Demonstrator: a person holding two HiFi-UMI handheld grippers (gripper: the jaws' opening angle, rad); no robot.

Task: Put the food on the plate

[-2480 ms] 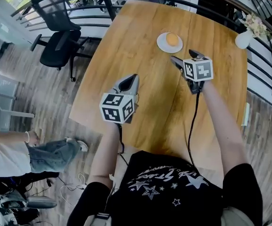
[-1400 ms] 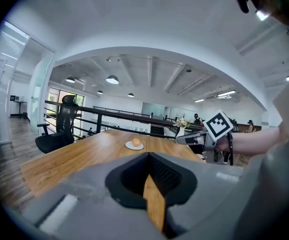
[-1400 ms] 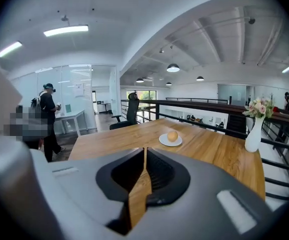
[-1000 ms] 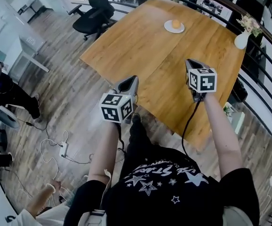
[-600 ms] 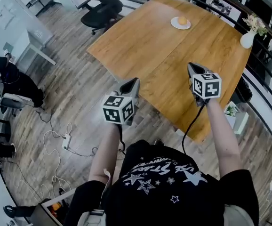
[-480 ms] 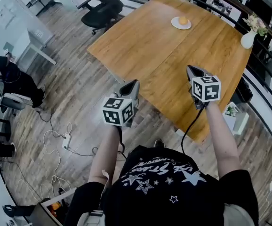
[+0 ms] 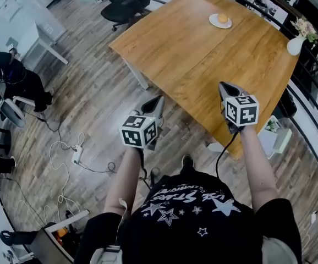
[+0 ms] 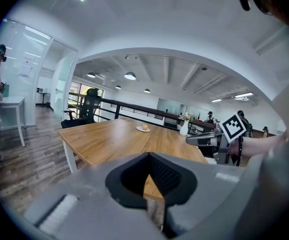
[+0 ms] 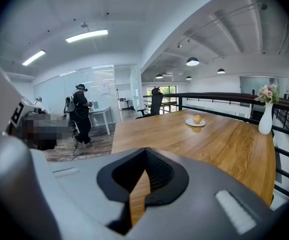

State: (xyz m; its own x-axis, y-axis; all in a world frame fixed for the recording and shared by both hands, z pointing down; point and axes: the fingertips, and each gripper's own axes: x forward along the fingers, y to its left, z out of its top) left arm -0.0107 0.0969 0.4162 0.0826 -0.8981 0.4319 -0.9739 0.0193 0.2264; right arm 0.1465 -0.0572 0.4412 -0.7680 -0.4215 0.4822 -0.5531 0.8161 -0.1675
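Lying on the round white plate [image 7: 214, 22], the round orange food [image 7: 223, 18] is far from the left tool [image 7: 158, 100] and right tool [image 7: 224, 86], both pressed together, empty.

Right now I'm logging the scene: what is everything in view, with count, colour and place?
table: one, brown wood, ahead of the person
plate: one, white, table's far end
food: one, orange, round, on the plate
vase: one, white, with flowers, table's right edge
office chair: one, black, floor past the table
bystanders: at least two, one in black, left side
left gripper: one, grey, shut, empty, over the floor
right gripper: one, grey, shut, empty, by the table's near edge
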